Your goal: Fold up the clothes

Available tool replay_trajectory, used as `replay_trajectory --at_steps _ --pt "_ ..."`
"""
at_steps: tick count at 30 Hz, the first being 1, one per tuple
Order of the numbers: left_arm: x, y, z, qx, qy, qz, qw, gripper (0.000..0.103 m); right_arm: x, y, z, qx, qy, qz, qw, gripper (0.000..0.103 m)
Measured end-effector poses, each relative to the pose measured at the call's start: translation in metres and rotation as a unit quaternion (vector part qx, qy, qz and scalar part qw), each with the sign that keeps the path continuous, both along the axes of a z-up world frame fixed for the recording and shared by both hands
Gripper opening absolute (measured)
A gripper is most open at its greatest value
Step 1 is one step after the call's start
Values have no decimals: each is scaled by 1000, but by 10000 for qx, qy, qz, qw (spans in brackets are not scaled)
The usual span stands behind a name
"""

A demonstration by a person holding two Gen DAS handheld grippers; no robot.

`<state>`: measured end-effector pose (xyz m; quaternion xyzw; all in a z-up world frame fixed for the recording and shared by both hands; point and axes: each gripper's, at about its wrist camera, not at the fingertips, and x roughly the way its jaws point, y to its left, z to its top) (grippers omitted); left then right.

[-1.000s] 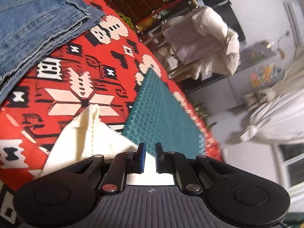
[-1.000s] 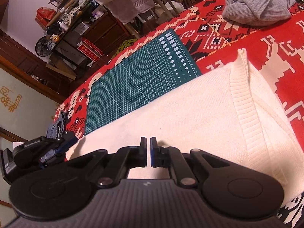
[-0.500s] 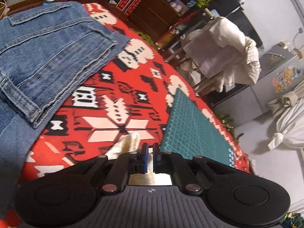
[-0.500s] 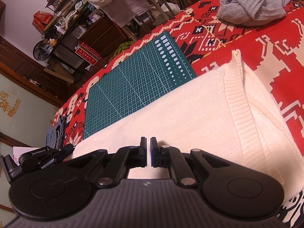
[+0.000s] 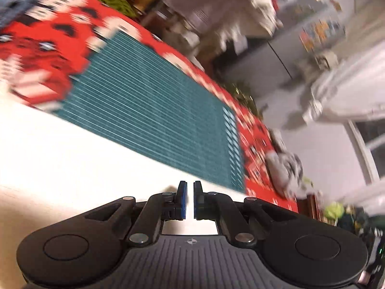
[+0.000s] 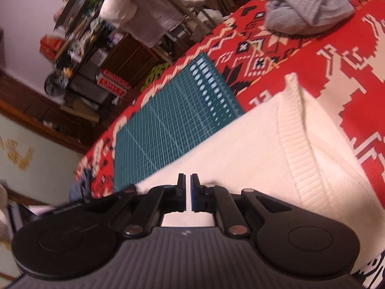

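Cream knit is filling the near half of both views: the sweater (image 6: pixel 252 159) is lying spread across the red patterned cloth (image 6: pixel 349 72) that covers the bench, its far edge overlapping the near edge of the green cutting mat (image 6: pixel 168 120). In the right wrist view a ribbed band is running from a raised corner down toward me, with a flap of knit lying to its right, so one side is looking turned in already; whether that is a fold or just how the garment fell, I cannot say.

I am holding the right gripper (image 6: pixel 188 192) low over the knit, its fingers drawn nearly together with a thin slit between the pads. I cannot tell whether cloth is pinched in that slit. The left gripper (image 5: pixel 190 200) is sitting over the sweater too, fingers a little wider apart, white showing through the gap; again I cannot tell whether anything is caught. The left view is smeared with motion, so I am trusting it little.

To do this well, I am judging that both grips should be on one edge, level with each other, and travelling together so the knit is not skewing or stretching.

A crumpled grey garment (image 6: pixel 305 4) is lying well apart on the far cloth.
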<state>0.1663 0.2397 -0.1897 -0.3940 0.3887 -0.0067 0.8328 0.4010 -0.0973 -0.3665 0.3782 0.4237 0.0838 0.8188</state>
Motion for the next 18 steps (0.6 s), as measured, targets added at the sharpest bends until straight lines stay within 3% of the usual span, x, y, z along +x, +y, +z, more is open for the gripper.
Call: replay_trajectory --at_steps 8,16,18 --pt "16 -41 -10 496 69 -178 9986 3 5 -21 -5 324 20 -300 9990 5" --pt "-18 1 -2 889 111 360 9953 3 7 -23 -8 385 91 -392 9984 5" --pt "-28 22 -3 723 150 620 9953 3 6 -23 -8 387 94 -408 9984 5"
